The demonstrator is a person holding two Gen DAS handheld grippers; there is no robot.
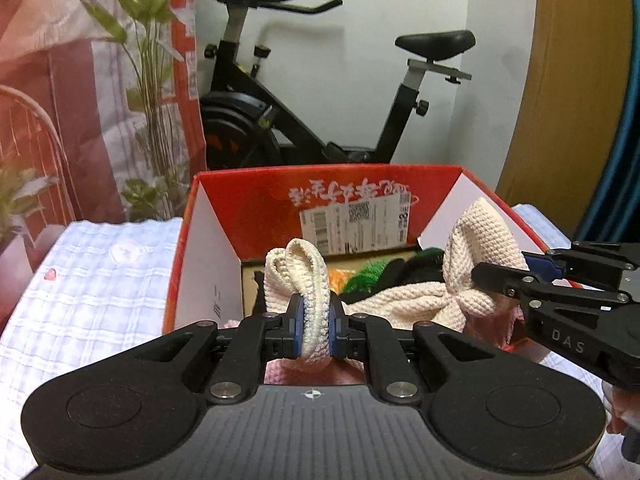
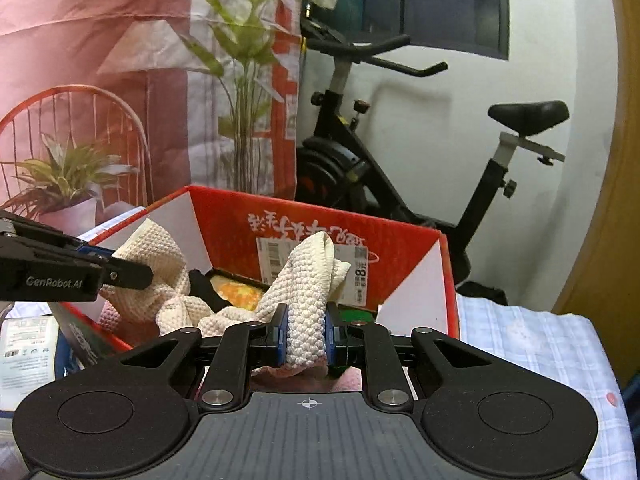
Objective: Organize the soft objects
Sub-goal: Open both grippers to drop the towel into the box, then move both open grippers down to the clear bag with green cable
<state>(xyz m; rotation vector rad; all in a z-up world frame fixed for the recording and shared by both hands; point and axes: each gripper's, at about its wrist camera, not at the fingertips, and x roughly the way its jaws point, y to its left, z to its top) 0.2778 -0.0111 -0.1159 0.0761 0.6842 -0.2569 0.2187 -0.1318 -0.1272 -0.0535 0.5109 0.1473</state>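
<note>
Both scenes are viewed from close behind the fingers, looking forward and slightly downward. The open red cardboard box (image 1: 324, 184) is seen from its left in the left wrist view and from its right (image 2: 320, 216) in the right. The black exercise bike (image 1: 280, 120) (image 2: 400, 184) is shared behind.
</note>
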